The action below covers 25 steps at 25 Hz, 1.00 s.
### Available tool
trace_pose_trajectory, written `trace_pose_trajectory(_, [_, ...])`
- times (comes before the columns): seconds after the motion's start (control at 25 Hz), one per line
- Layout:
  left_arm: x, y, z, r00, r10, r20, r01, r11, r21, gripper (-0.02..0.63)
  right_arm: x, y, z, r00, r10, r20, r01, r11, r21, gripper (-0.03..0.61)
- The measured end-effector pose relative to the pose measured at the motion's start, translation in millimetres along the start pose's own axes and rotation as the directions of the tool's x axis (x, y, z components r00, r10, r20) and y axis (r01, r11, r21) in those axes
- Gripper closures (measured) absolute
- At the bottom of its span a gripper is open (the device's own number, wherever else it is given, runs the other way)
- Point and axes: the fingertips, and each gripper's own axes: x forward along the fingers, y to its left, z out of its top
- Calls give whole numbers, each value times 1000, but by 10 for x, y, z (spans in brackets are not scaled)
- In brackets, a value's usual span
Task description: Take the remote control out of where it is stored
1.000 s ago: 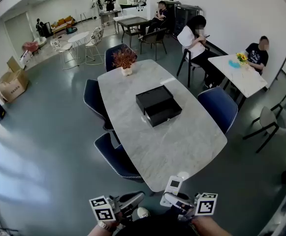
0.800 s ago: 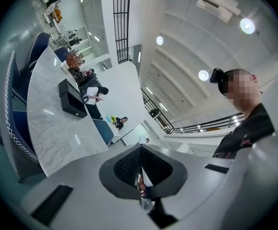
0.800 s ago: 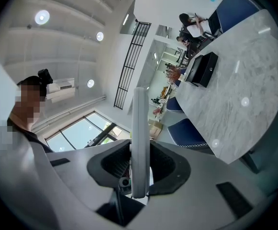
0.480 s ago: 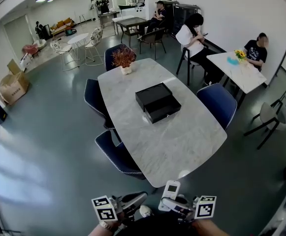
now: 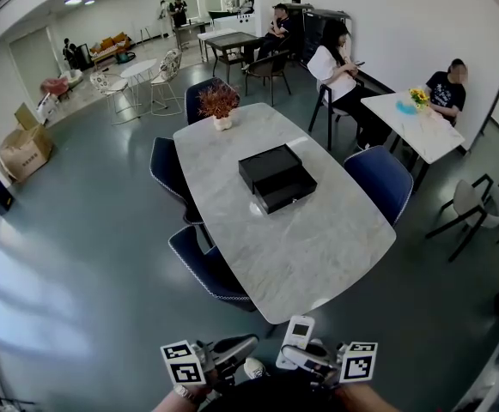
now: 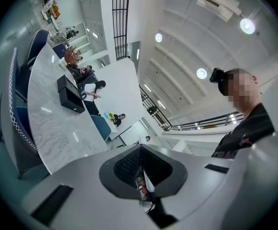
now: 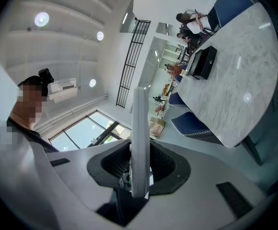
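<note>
My right gripper (image 5: 307,356) has the remote control (image 5: 299,330) clamped between its jaws, which stand part-way apart with both pads pressed on the remote's flat faces. In the right gripper view the remote is a slim white bar seen edge-on, rising from the dark pads and sticking out well past the jaw tips. From the head view its front shows: white, with a small grey screen near the far end, tilted a little to the left of where the gripper points. My left gripper (image 5: 234,350) is just to the left of the right one, and the two are apart. Its jaws are closed together with only a thin seam between the pads, and I see nothing gripped there. Both grippers sit short of the near edge of the marble table (image 5: 318,247), which spreads out ahead of them. Well ahead of the jaws, about the middle of that tabletop, lies the black box (image 5: 276,177), its lower drawer pulled out toward me. Further beyond it, at the far end of the table, stands a potted plant (image 5: 220,106). Blue chairs (image 5: 206,269) are drawn up along the table, left and right of my line of reach.
</note>
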Motion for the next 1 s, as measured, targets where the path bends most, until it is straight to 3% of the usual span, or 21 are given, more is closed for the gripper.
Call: trace_pose_trajectory(1.0, [-37,10,22,1000,22,22,-22,1000,1,609,66,0,-27,999,19,-39,-20,1000,-8,463])
